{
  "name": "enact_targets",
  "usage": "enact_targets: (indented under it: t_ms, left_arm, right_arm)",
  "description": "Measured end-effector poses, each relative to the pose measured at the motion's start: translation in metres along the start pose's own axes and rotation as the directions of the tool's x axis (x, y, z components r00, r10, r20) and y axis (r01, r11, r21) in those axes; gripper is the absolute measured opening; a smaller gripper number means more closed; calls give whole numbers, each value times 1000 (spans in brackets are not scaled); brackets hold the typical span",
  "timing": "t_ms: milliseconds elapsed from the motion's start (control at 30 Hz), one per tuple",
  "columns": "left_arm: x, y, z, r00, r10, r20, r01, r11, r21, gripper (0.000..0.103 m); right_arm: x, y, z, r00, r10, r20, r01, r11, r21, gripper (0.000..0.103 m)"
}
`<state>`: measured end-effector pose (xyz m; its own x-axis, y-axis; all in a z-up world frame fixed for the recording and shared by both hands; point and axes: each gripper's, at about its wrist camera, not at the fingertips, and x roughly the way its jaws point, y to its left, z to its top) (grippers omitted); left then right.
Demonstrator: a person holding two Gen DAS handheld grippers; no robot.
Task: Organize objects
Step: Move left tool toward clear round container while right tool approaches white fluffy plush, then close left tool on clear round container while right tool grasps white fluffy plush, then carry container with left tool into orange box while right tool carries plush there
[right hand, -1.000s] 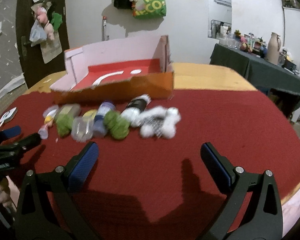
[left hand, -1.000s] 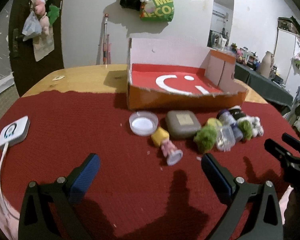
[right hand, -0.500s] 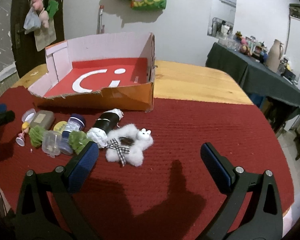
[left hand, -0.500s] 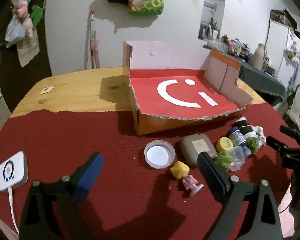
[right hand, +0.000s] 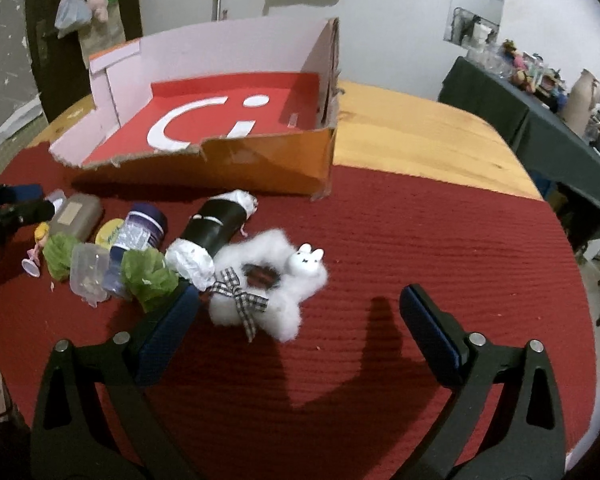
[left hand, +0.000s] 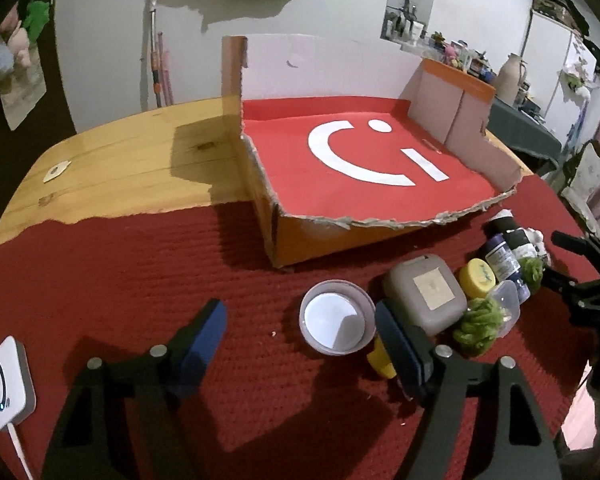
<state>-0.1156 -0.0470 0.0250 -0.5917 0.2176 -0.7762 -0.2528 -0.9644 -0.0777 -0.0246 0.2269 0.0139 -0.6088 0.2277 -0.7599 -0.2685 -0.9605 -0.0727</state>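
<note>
A torn cardboard box (left hand: 364, 168) with a red floor and a white smiley stands open at the back of the red cloth. In front of it lies a row of small things. My left gripper (left hand: 300, 336) is closing around a white round lid (left hand: 334, 326), its pads clear of it. Its right finger partly hides a yellow-haired doll (left hand: 380, 360). Beside these lie a grey square case (left hand: 424, 294), a yellow cap (left hand: 476, 278) and a green pom-pom (left hand: 478, 322). My right gripper (right hand: 300, 332) stands open just short of a fluffy white bunny scrunchie (right hand: 268, 280), next to a black roll (right hand: 216, 228).
A white device on a cable (left hand: 6, 384) lies at the cloth's left edge. Bare wooden tabletop (left hand: 140, 168) runs behind and left of the box. A purple-capped jar (right hand: 140, 232) and a clear tub (right hand: 88, 272) sit mid-row. A dark-covered side table (right hand: 540, 120) stands at the right.
Both grippers have come closer to the row of objects. The left jaws have narrowed and now bracket the white lid. The right gripper has drawn up to the fluffy scrunchie.
</note>
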Motion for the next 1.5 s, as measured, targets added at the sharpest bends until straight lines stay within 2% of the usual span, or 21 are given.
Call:
enact_targets:
  t_ms: [100, 200, 267, 333, 367, 400, 433, 500, 767, 1100, 1133, 1500]
  left_arm:
    - [2, -3, 2, 1000, 1, -2, -1, 1000, 25, 78]
    - [5, -4, 4, 1000, -17, -15, 18, 999, 33, 70]
    - [7, -3, 5, 999, -37, -27, 38, 999, 30, 59]
    - [9, -3, 5, 1000, -18, -21, 19, 999, 34, 40]
    - [8, -4, 5, 1000, -15, -15, 16, 999, 39, 34]
    - [8, -4, 4, 999, -30, -12, 31, 999, 39, 18]
    - [7, -3, 4, 999, -52, -14, 52, 998, 30, 12]
    - [6, -2, 3, 998, -62, -13, 63, 998, 23, 12]
    - [-9, -5, 2, 998, -64, 28, 64, 998, 31, 12]
    - [-41, -11, 4, 991, -101, 90, 98, 995, 30, 12]
    - [-44, -12, 4, 990, -102, 95, 100, 994, 32, 12]
    - [-56, -24, 22, 980, -158, 124, 152, 987, 54, 12]
  right_arm:
    - [4, 1, 1, 1000, -3, -17, 3, 1000, -9, 96]
    - [7, 2, 2, 1000, 9, -25, -9, 1000, -14, 89]
    - [7, 2, 2, 999, 27, -29, -28, 999, -15, 82]
    - [6, 3, 2, 998, 60, -23, -60, 998, -12, 70]
    - [5, 4, 2, 998, 68, -12, -68, 997, -19, 59]
    - [3, 5, 1, 997, 74, 0, -74, 997, -25, 45]
    - [3, 5, 2, 997, 77, 5, -76, 997, -26, 41]
    - [1, 6, 1, 997, 74, 13, -74, 997, -29, 38]
    - [-14, 3, 2, 996, 46, 70, -46, 999, -14, 37]
    - [-42, 2, 7, 990, 34, 136, -35, 999, 2, 37]
    - [-42, 2, 7, 991, -34, 131, 25, 997, 69, 37]
    - [-54, 8, 19, 984, -13, 177, 1, 998, 66, 37]
